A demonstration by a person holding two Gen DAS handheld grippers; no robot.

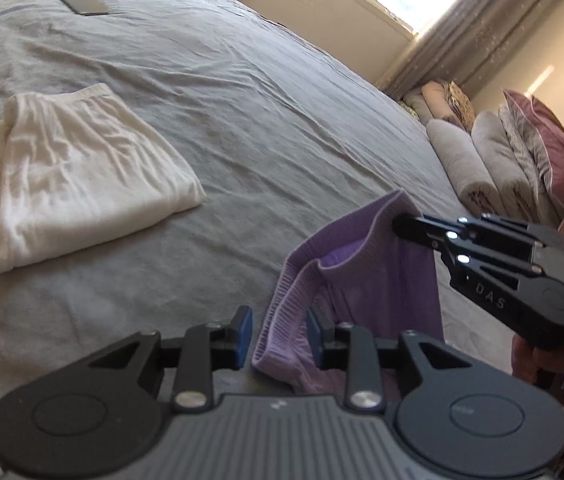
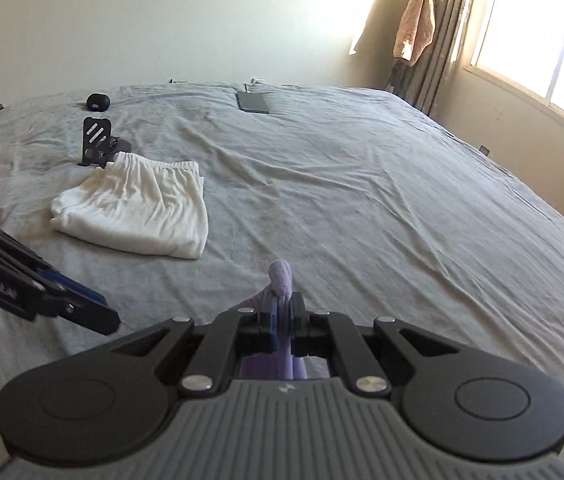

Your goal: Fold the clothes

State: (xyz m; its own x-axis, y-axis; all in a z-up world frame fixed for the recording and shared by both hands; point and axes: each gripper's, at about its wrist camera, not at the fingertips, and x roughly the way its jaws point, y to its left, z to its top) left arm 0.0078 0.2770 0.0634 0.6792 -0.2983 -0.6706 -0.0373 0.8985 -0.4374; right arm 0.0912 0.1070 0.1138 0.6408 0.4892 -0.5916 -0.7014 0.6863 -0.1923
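Here, at the bottom centre of the right wrist view, my right gripper is pinching a fold of the purple garment tightly between its closed pads, lifting that corner off the grey bed sheet. In the lower middle of the left wrist view, my left gripper is standing partly open around the garment's ribbed waistband; the band is lying between the blue pads, but they are not pressing on it. Farther up, at the left of both views, a white garment is lying folded flat, so I am judging one piece done. The purple one is still hanging unfolded and needs spreading and folding. Beyond, a phone stand and a dark tablet are resting near the far edge of the bed.
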